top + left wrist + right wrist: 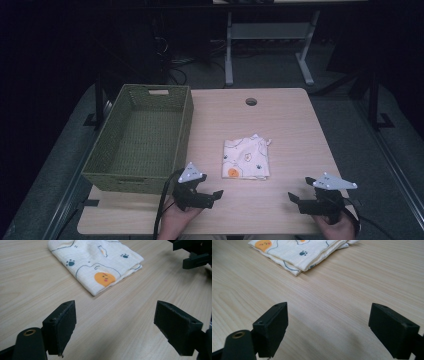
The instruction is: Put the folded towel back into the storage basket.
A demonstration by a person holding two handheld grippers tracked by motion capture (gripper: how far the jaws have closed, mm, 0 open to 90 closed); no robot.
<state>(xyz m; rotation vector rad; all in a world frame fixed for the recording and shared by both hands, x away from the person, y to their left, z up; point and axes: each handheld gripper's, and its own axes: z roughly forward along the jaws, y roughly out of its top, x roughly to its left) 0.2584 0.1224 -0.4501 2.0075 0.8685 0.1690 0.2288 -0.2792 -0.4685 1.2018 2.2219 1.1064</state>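
Observation:
A folded cream cloth (246, 158) printed with paw marks and an orange face lies flat near the middle of the wooden table (290, 120). My left gripper (210, 192) rests near the front edge, left of and below the cloth, jaws wide open and empty. In the left gripper view the cloth (96, 263) lies ahead of the open left gripper (123, 327), with the other gripper's jaws (193, 255) at the upper right. My right gripper (299, 192) sits at the front right, open and empty. In the right gripper view the cloth (299, 251) lies ahead of the right gripper (337, 328).
A green woven basket (107, 150) with handle slots stands on the table's left side, its near wall close to my left gripper. A round cable hole (251, 102) sits at the table's far middle. A white desk frame (270, 45) stands on the floor beyond.

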